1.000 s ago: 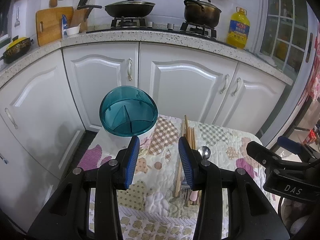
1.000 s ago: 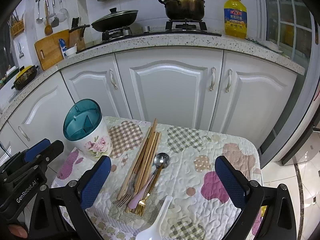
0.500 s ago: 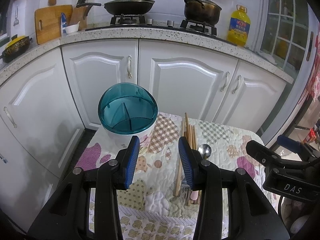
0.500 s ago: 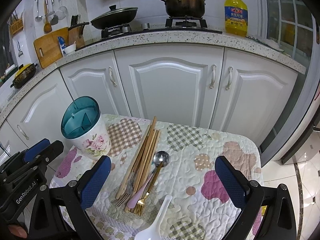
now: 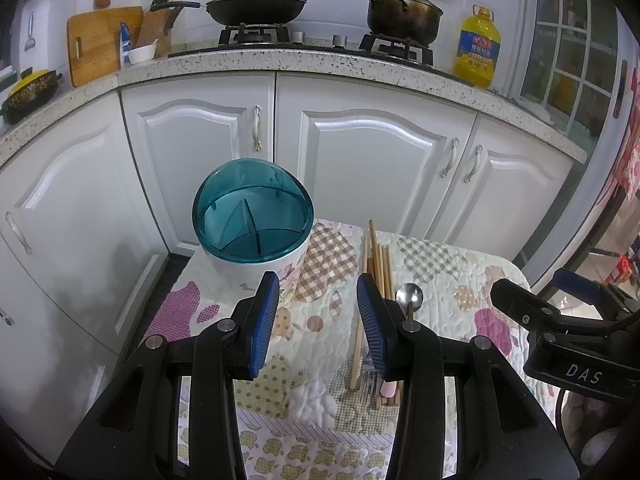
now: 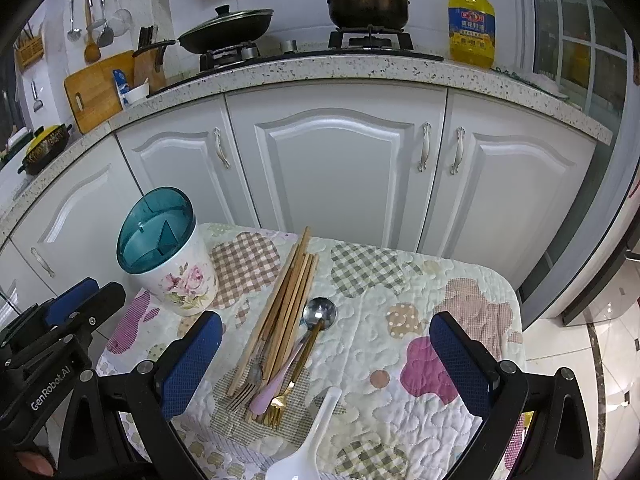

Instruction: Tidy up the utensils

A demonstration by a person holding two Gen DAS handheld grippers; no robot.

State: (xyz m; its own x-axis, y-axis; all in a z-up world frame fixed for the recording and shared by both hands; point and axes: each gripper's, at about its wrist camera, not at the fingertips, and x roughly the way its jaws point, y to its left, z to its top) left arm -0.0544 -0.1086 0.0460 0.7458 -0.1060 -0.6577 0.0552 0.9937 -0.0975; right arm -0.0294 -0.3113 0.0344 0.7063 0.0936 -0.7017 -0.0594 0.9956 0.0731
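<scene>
Closer holder (image 5: 252,236); "DAS"-marked right claw (image 5: 576,364).

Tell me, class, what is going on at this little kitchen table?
A person holds two claws over a quilted patchwork tablecloth. Both the left claw and the right claw are open and empty. Wooden chopsticks, forks, a steel spoon and a white plastic spoon lie loose. The floral white holder with a teal divided lid holds nothing visible.

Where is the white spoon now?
In the right wrist view, the white spoon lies at the table's near edge, just right of the forks.
</scene>
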